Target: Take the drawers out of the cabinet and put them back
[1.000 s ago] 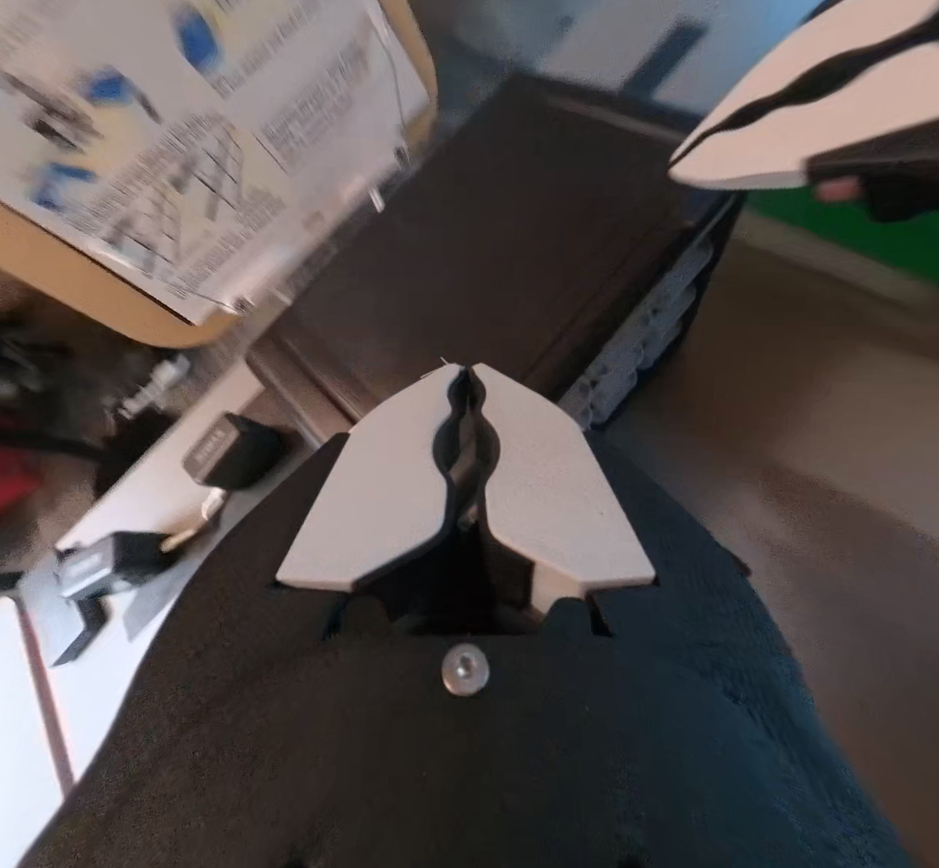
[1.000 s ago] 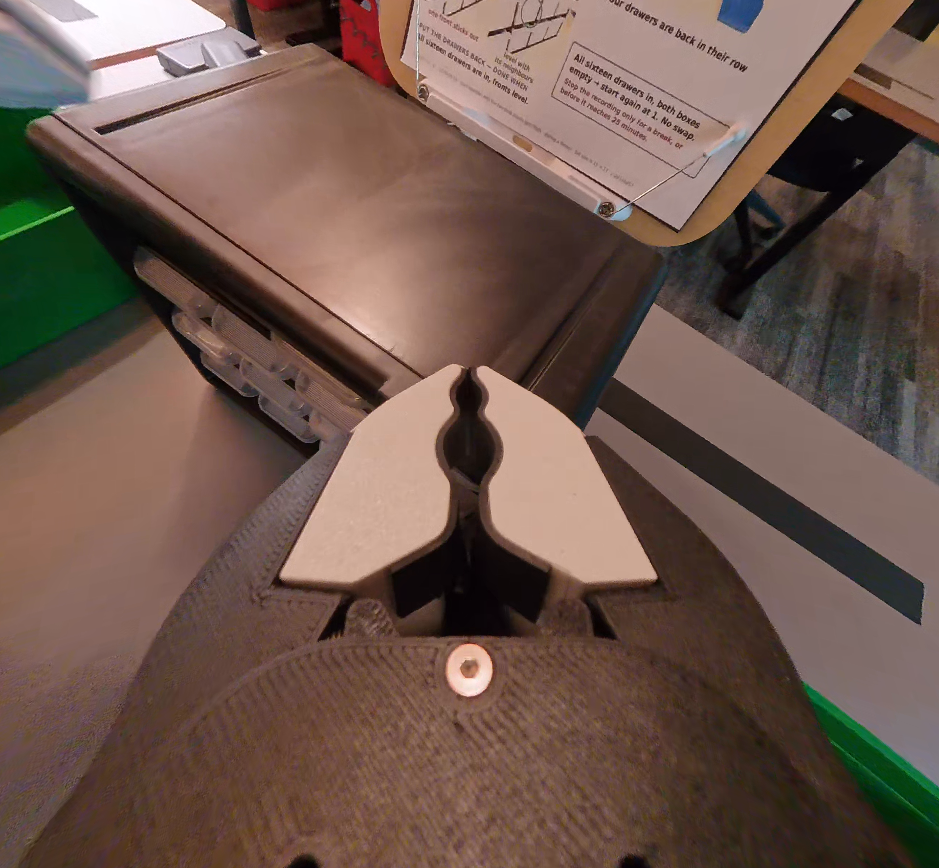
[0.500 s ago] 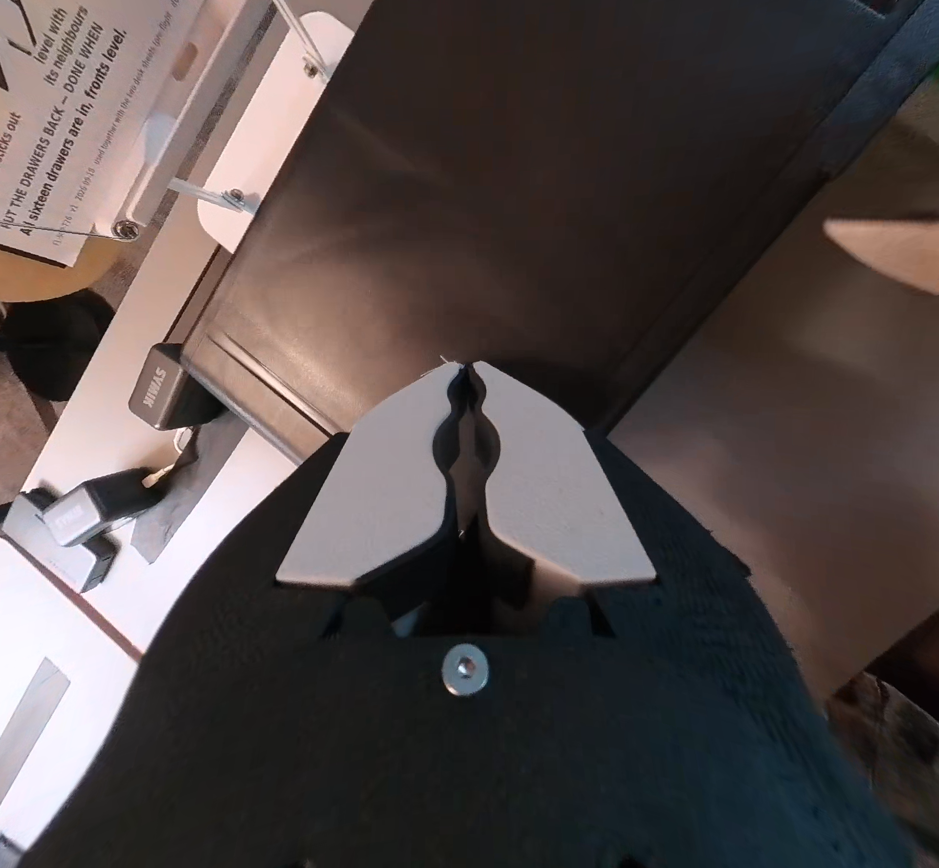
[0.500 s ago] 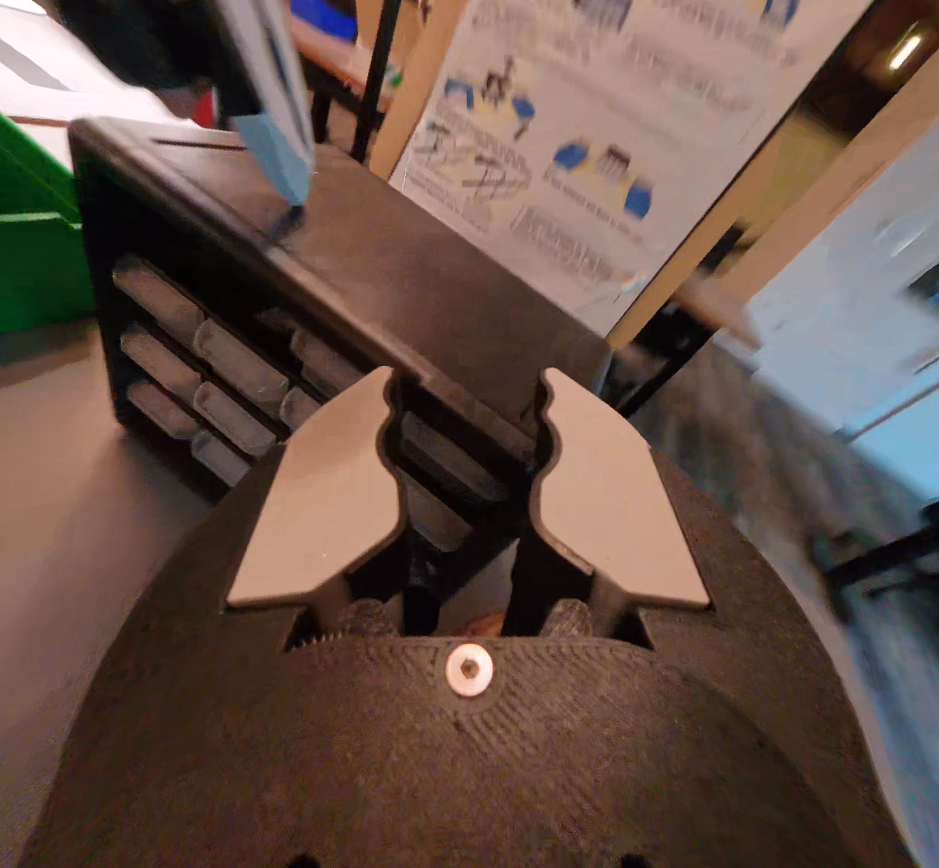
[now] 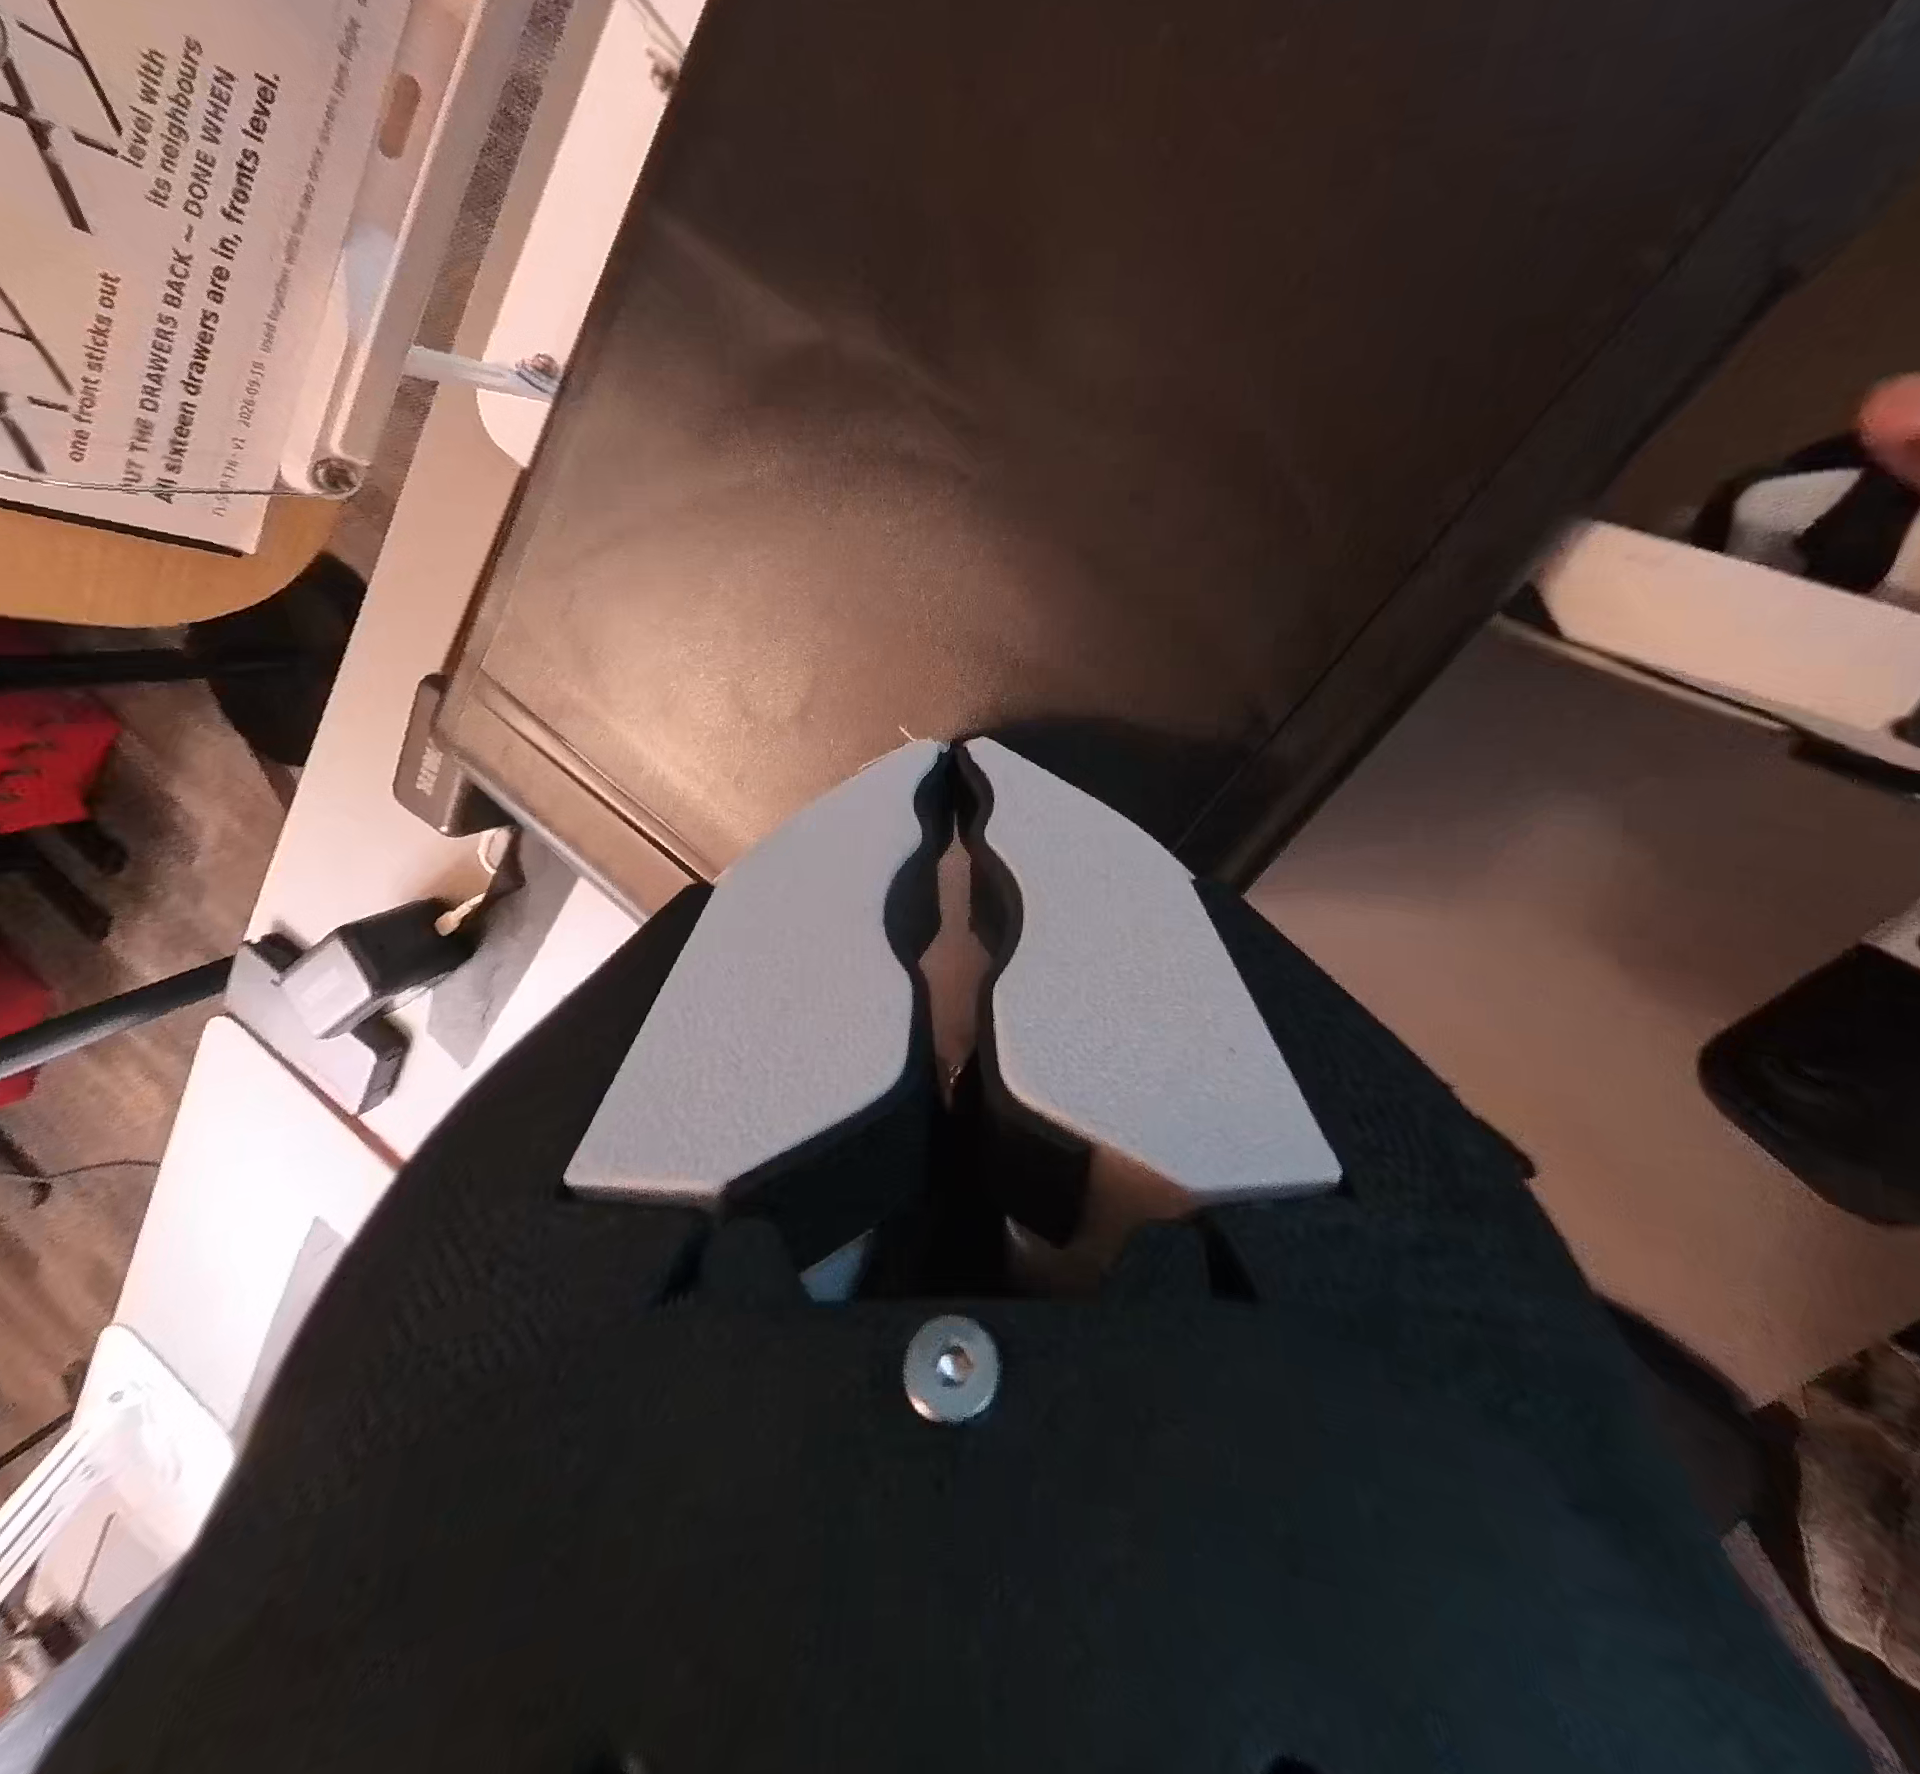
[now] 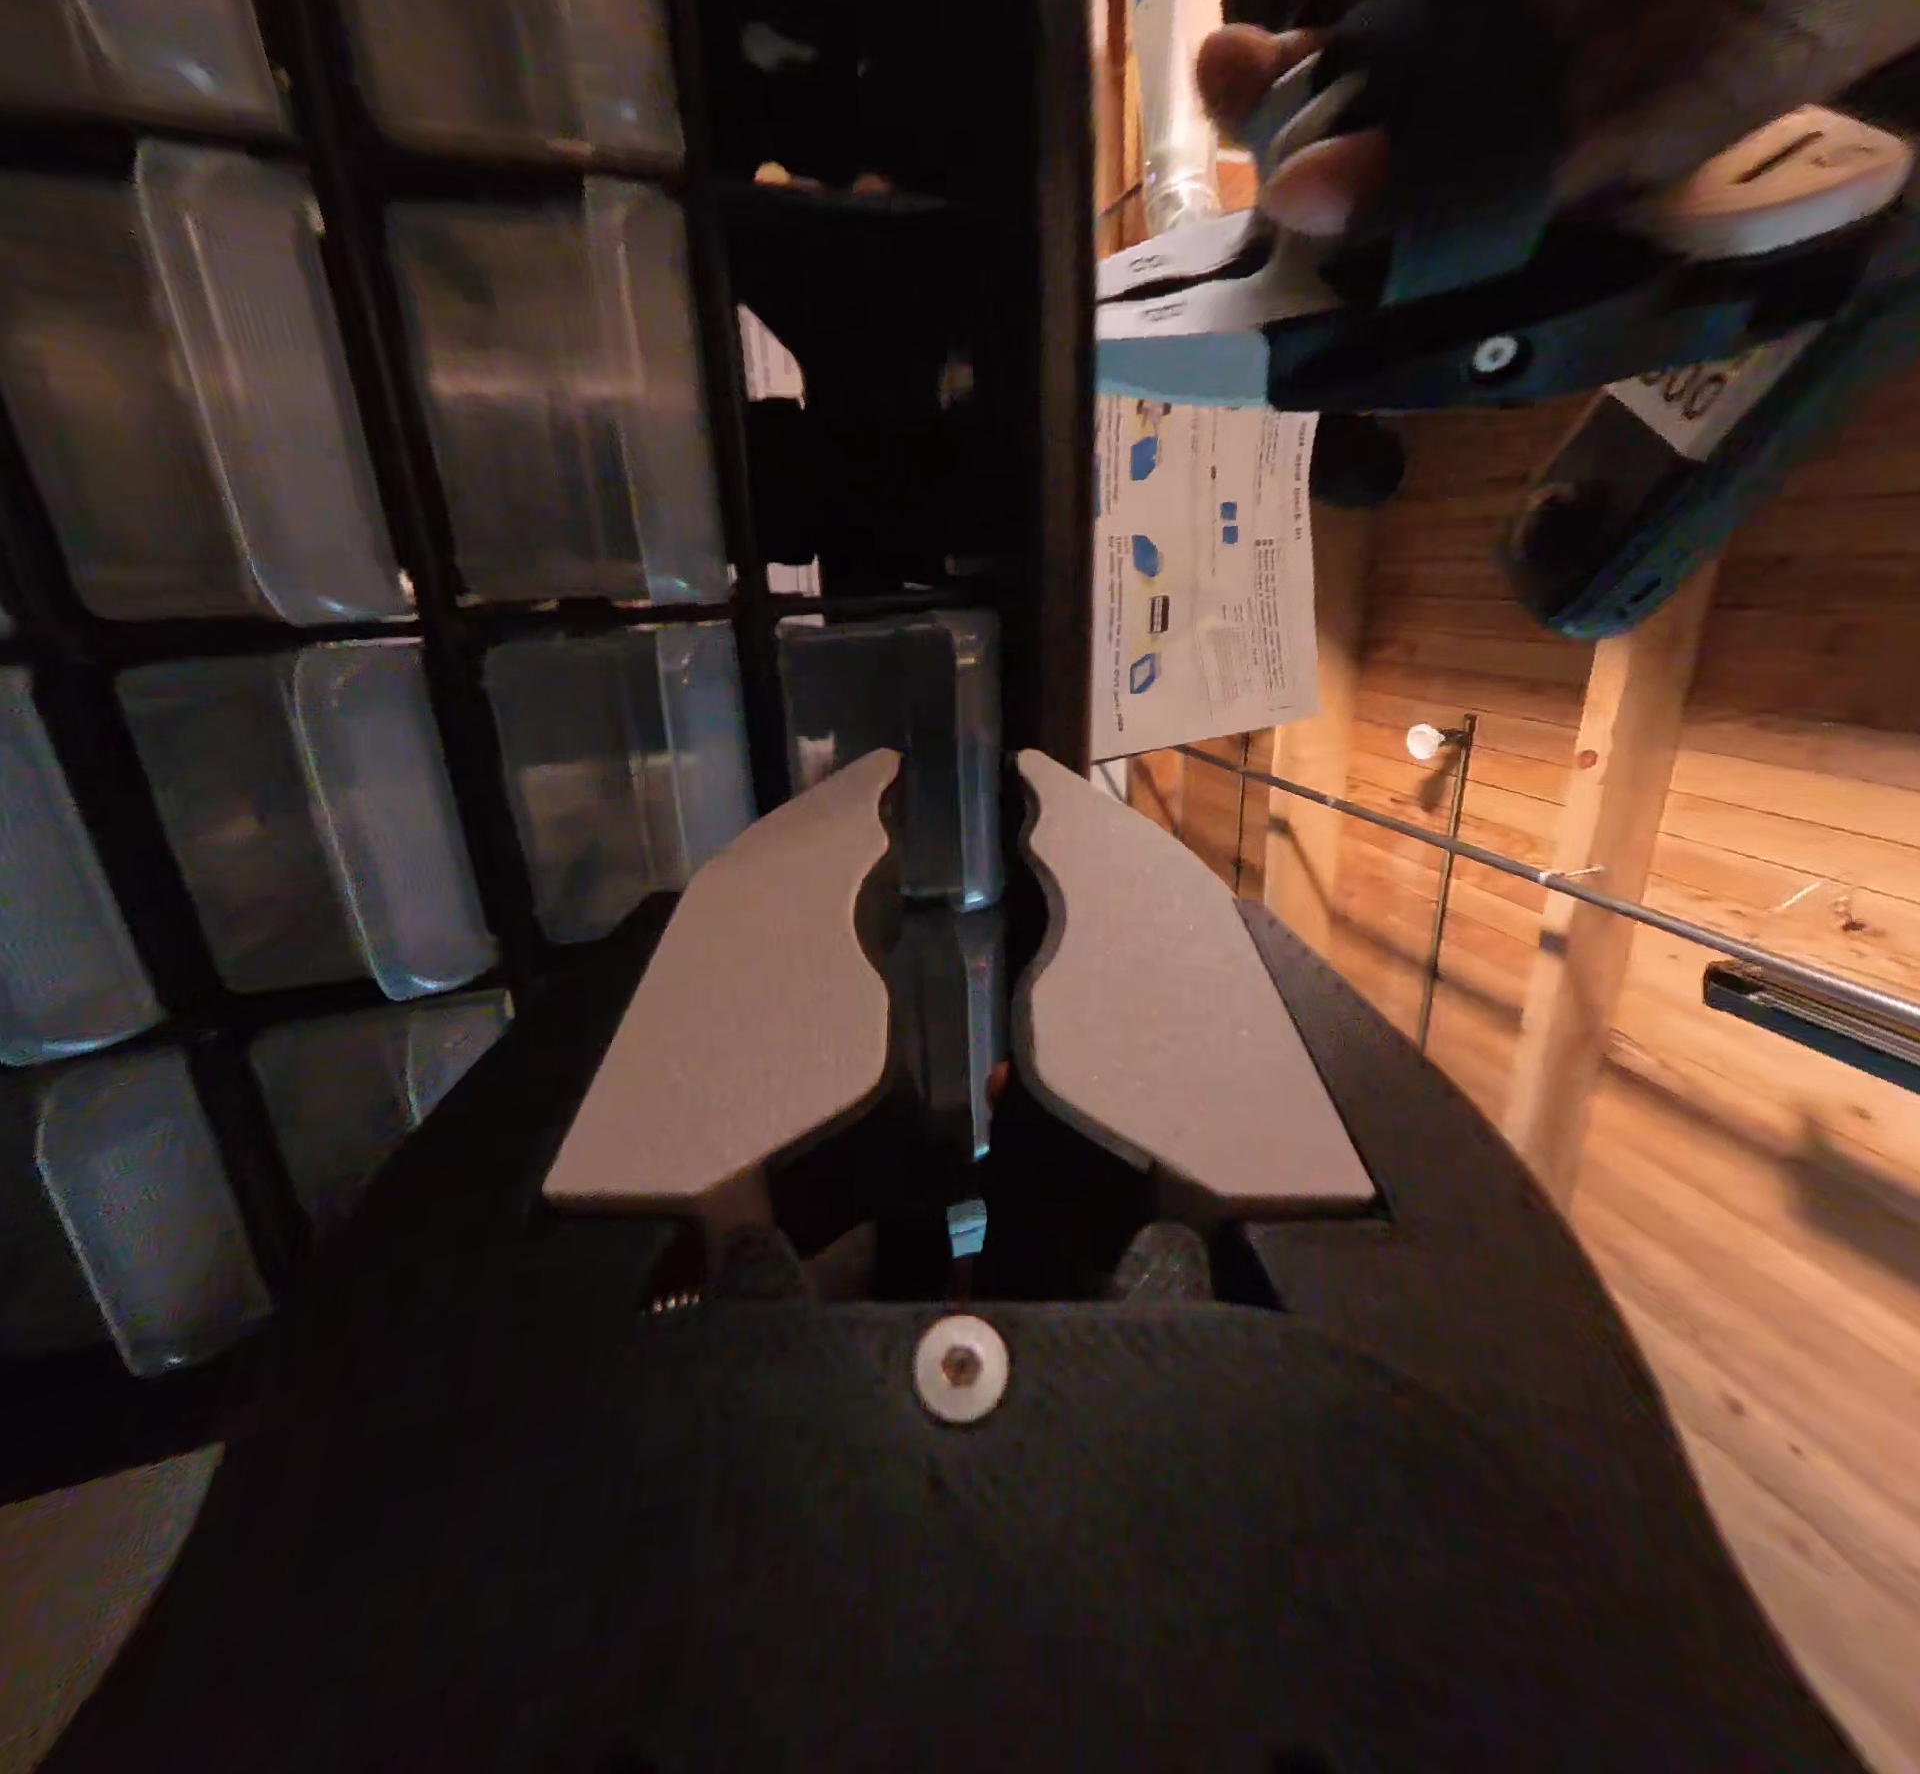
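Note:
The dark cabinet [image 5: 1143,270] fills the left wrist view. My left gripper [image 5: 951,745] is shut and empty, its tips on the cabinet's top near a corner. In the right wrist view the cabinet front [image 6: 1060,374] shows several clear drawers [image 6: 551,394] and an empty slot [image 6: 862,322]. My right gripper [image 6: 956,768] is shut on the handle of a clear drawer [image 6: 894,675] in the edge column. That drawer [image 5: 1714,623] sticks out of the front in the left wrist view, with the right gripper [image 5: 1860,529] on it. The left gripper [image 6: 1107,311] also shows on the cabinet top.
An instruction sheet on a wooden board [image 5: 156,166] stands behind the cabinet. Power adapters [image 5: 332,986] lie on the white table to the left. The grey table [image 5: 1507,997] extends in front, with a black object [image 5: 1829,1101] on it. A wooden wall [image 6: 1662,893] stands beyond.
My right gripper opened, dropped from above the cabinet to its front and closed on a drawer handle. My left gripper came down onto the cabinet top, still shut. One drawer now sticks out.

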{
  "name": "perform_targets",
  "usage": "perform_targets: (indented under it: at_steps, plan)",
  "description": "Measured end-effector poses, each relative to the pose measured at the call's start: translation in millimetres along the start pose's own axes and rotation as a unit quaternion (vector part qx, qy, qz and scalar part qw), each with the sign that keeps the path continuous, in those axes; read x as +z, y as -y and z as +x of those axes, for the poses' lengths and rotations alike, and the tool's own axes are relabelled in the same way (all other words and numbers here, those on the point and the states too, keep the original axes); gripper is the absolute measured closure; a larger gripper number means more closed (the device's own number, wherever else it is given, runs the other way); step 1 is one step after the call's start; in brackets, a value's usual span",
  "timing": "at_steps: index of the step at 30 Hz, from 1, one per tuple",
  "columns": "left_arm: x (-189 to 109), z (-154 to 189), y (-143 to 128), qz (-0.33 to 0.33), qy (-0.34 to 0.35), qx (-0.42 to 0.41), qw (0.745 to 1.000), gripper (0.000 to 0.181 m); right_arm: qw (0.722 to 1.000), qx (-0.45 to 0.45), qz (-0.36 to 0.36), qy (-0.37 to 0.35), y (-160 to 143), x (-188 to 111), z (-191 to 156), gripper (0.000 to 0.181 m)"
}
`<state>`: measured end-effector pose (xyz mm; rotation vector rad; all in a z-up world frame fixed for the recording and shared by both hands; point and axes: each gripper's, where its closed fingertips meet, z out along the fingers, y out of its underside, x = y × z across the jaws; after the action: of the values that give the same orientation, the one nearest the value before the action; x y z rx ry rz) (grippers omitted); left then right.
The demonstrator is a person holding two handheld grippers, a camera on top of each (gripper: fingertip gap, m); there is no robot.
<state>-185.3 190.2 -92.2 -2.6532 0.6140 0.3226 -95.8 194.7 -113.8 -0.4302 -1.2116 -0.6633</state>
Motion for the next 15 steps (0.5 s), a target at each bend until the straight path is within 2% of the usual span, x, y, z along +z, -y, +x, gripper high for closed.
perform_targets:
  at_steps: [4, 7, 15]
  plan:
    - [0.1, -0.2, 0.1, -0.011, 0.009, 0.009, 1.000, 0.181, 0.999, -0.033, 0.001, -0.032, -2.4, 3.4, 3.6, 0.176]
    - [0.4, -0.3, 0.3, -0.010, 0.008, 0.008, 1.000, 0.181, 1.000, -0.018, 0.006, -0.022, 0.0, -0.6, 5.1, 0.177]
    - [0.6, -0.3, 0.5, 0.005, 0.004, -0.004, 1.000, 0.181, 0.999, 0.020, 0.033, -0.003, 16.3, -45.0, 20.3, 0.176]
